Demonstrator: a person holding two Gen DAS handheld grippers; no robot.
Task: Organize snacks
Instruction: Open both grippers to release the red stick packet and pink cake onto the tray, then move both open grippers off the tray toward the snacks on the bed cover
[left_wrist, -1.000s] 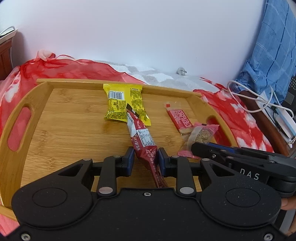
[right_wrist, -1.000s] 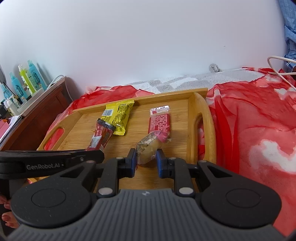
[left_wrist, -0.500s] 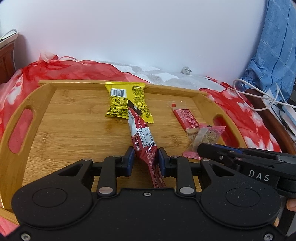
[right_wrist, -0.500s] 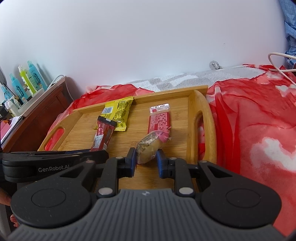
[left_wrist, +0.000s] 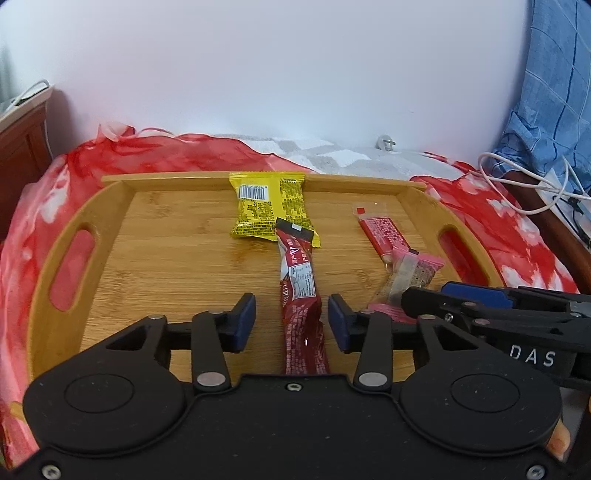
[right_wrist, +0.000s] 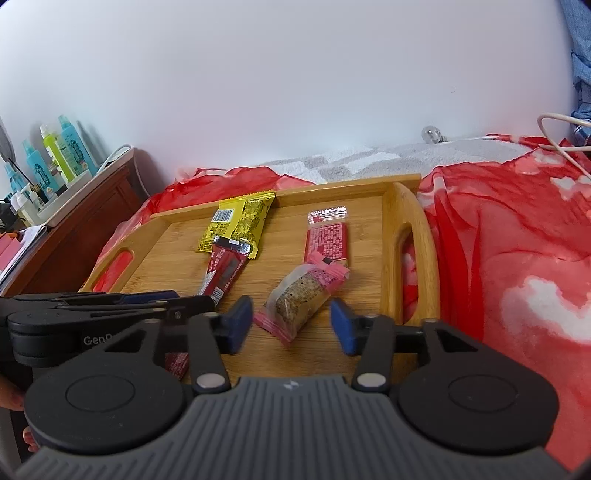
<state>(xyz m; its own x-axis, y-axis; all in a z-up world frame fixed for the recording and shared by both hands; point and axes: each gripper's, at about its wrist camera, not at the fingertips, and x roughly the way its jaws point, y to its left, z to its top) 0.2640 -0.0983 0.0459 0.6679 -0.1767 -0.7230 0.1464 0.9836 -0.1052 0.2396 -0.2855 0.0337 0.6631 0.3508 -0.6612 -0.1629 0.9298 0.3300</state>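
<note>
The tray lies under both grippers, on the red cloth, with 4 snacks on its floor.

Ahead of the left gripper, at the far rim, sits the yellow pack. The dark red bar runs from that pack straight back between this gripper's jaws, its long axis in line with the way the tool points and its far tip overlapping the pack's near corner. The jaws have just been opening: they stand apart, a gap on each side of the bar, which rests flat on the wood and is no longer pinched.

Ahead of the right gripper, by the right handle, the red wafer lies lengthwise, pointing away from the tool. The pink cake lies just short of the jaws, its long axis slanting from near-left to far-right, its far end touching the wafer. These jaws have also just been opening and stand wider than the left pair, clear of the wrapper.

Both snacks look released, so I judge the next move to be a straight pull back along each tool's own line. The bar, lined up with its jaws, should not be dragged. The cake is the riskier one: its near corner sits close to the left finger.
</note>
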